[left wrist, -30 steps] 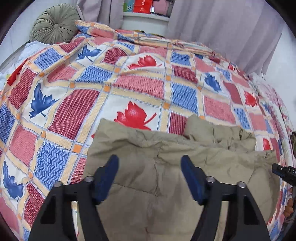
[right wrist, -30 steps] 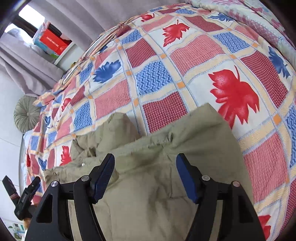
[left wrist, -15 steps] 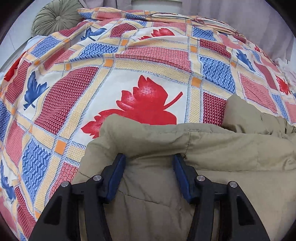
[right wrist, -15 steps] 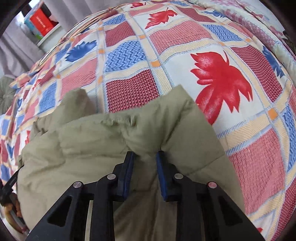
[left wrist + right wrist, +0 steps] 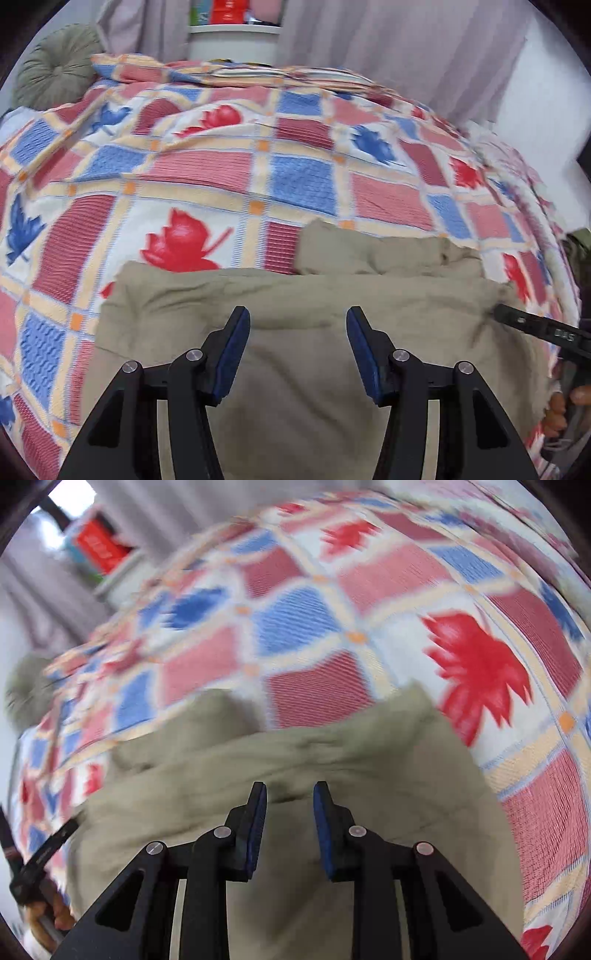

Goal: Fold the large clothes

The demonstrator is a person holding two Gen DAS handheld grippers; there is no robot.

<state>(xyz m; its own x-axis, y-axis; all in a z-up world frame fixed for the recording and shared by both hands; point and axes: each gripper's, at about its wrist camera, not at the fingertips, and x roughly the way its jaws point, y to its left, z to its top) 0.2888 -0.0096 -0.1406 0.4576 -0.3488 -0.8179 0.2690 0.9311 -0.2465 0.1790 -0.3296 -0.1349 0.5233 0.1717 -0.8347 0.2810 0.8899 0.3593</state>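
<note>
Olive padded jacket [image 5: 317, 369] lies folded on quilt-covered bed [image 5: 207, 177]. Left gripper [image 5: 297, 350] spread wide; right gripper [image 5: 289, 827] narrowly parted, both empty (fold edge ahead). Pinch edge evenly before lifting.

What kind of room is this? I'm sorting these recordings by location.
Most likely a bedroom. A bed covered by a patchwork leaf-print quilt fills both views, a round green cushion sits at its far corner, and grey curtains hang behind. A khaki padded garment lies on the quilt.
</note>
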